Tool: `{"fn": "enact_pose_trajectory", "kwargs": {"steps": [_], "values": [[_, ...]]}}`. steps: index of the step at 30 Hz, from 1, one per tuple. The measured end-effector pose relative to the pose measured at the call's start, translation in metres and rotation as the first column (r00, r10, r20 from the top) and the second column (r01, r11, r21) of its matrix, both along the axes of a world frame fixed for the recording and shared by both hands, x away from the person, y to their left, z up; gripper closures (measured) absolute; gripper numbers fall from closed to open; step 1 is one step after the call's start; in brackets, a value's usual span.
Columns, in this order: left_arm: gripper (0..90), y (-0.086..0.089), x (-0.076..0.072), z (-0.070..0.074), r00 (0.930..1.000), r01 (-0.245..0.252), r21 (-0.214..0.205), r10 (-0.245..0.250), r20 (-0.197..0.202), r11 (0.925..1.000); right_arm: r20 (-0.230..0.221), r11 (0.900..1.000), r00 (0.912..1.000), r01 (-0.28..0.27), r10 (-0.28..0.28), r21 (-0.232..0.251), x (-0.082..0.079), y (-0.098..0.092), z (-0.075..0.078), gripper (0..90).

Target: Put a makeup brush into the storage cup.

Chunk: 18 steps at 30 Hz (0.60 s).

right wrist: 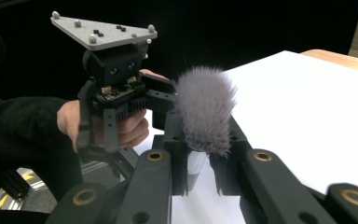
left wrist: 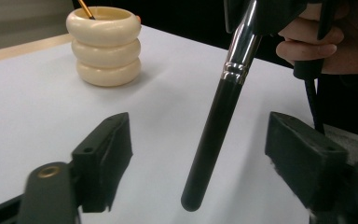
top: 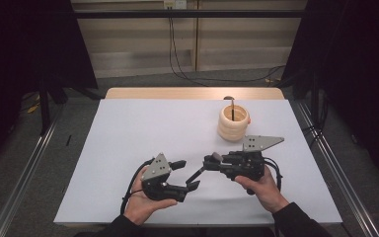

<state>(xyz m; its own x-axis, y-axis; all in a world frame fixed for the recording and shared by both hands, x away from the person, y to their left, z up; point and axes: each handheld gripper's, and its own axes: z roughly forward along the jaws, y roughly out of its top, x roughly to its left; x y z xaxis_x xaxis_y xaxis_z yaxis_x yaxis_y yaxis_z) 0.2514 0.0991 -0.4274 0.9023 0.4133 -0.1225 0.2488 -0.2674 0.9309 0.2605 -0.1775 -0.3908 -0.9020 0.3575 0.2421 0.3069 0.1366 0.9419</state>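
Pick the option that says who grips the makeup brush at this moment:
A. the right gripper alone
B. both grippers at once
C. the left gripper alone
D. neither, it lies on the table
A: the right gripper clamps the makeup brush at its silver ferrule, while the left gripper has its jaws open, standing clear on either side of the black handle.

Two hand-held black grippers, the left gripper (top: pixel 186 174) and right gripper (top: pixel 201 171), each topped by a grey three-cornered plate (top: pixel 260 142) (studded with small silver screws). Brass-coloured pins mark the jaw joints, black cables (top: pixel 278 174) trail behind, and the person wears dark sleeves (top: pixel 298 220).
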Motion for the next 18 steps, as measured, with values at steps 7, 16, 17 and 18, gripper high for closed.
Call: {"fn": "enact_pose_trajectory", "kwargs": {"steps": [7, 16, 17, 18], "values": [[3.9, 0.004, 0.001, 0.006, 0.9989, -0.047, 0.027, 0.047, 0.007, 0.9985, 0.008, 0.9999, 0.9999, 0.01, -0.01, -0.01, 0.0, -0.001, 0.001, 78.1], [1.5, 0.02, 0.003, 0.007, 0.9928, -0.119, 0.032, 0.119, 0.018, 0.9923, 0.016, 0.9991, 0.9992, 0.037, -0.037, -0.021, 0.001, -0.006, 0.001, 78.1], [1.5, 0.022, 0.002, 0.008, 0.99, -0.14, 0.05, 0.139, 0.021, 0.9888, 0.017, 0.999, 0.9991, 0.038, -0.038, -0.023, 0.001, -0.006, 0.001, 78.1], [1.5, 0.024, 0.003, 0.008, 0.9918, -0.127, 0.042, 0.126, 0.016, 0.991, 0.018, 0.9989, 0.999, 0.041, -0.04, -0.025, 0.001, -0.007, 0.001, 78.1]]}}
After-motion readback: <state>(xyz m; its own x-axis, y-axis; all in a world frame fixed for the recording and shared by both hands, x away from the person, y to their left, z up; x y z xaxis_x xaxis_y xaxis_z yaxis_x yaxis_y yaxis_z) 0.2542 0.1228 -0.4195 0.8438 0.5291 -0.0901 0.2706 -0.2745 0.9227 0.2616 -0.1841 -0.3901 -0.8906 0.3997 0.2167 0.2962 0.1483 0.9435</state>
